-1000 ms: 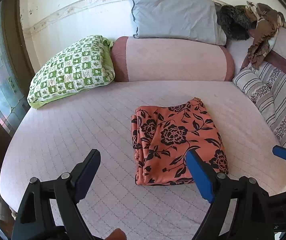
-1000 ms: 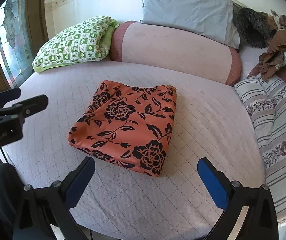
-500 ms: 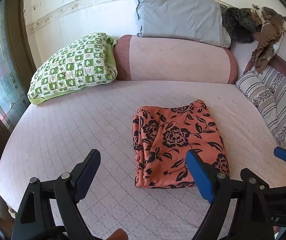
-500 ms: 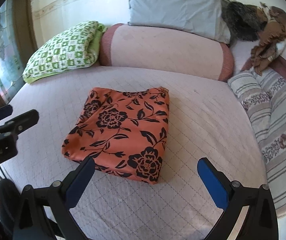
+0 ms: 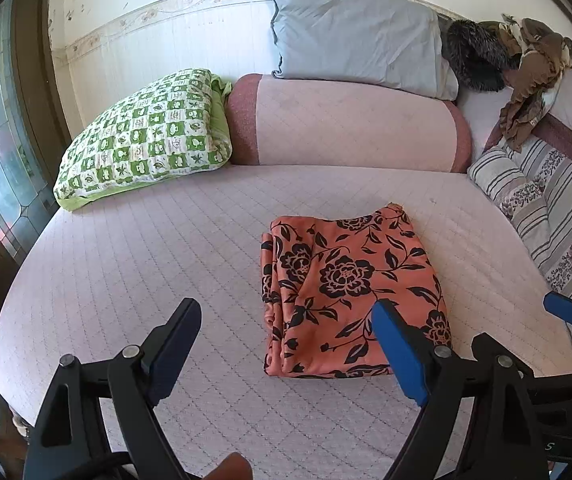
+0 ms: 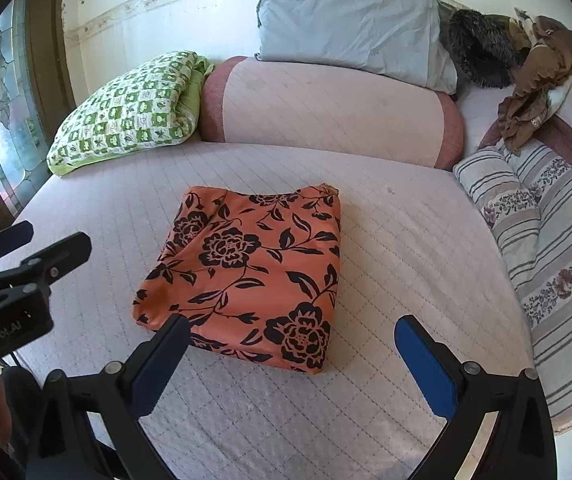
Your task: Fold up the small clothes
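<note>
- On the bed (image 6: 386, 240), quilted pale pink cover, bolster (image 6: 326, 108) and pillows at the back wall, striped cushion (image 6: 534, 232) on the right side.
- Green checked pillow (image 6: 125, 112) back left, grey pillow (image 6: 346, 20) on top of the bolster, brown clothes heap (image 6: 534, 68) back right, all well apart from the work area.
- Orange floral garment (image 6: 253, 268) lies mid-bed, already a compact folded rectangle, flat, nothing touching it.
- In the left wrist view its stacked layer edges show along the left side (image 5: 275, 292); opposite side looks like the closed fold.
- Handling guess: light, soft, limp, thin layers likely to slide over each other and sag if lifted by one corner.
- Best hold, judged: pinch all layers together at two near corners, or at the thick stacked edge, one tongs each.
- Left tongs (image 5: 290, 340) spread wide, empty, hovering short of the near edge.
- Right tongs (image 6: 290, 356) also spread wide, empty, above the near edge, not touching cloth.
- Fold looks essentially done.
</note>
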### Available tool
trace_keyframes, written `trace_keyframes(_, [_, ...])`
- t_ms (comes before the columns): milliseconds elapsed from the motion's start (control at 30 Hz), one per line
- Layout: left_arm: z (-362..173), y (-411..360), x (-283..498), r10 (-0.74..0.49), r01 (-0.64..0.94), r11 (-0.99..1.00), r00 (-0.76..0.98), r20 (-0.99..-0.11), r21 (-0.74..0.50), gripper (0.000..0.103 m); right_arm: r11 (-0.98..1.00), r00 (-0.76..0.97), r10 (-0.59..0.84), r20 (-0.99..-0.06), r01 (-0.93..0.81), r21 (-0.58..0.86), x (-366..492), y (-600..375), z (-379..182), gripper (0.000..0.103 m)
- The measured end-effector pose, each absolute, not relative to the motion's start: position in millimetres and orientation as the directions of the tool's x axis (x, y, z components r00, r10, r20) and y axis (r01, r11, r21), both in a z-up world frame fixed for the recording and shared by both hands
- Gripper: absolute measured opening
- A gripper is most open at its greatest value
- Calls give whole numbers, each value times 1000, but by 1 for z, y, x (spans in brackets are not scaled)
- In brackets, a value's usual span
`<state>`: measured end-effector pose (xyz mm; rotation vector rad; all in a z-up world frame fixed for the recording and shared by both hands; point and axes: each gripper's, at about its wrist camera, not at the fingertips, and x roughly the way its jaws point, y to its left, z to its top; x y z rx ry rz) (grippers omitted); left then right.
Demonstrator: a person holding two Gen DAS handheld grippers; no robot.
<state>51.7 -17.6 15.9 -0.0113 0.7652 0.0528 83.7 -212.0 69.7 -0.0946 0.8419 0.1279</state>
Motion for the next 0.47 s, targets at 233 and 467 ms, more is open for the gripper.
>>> trace_keyframes(233, [12, -15, 58, 40, -63, 998, 712, -701, -7, 87, 991, 662, 60, -747, -130, -35, 90, -212, 70, 103])
trace_keyframes(467, [8, -13, 70, 32, -56, 998, 716, -698, -11, 87, 990, 655, 65, -753, -135, -32, 98, -209, 68, 103])
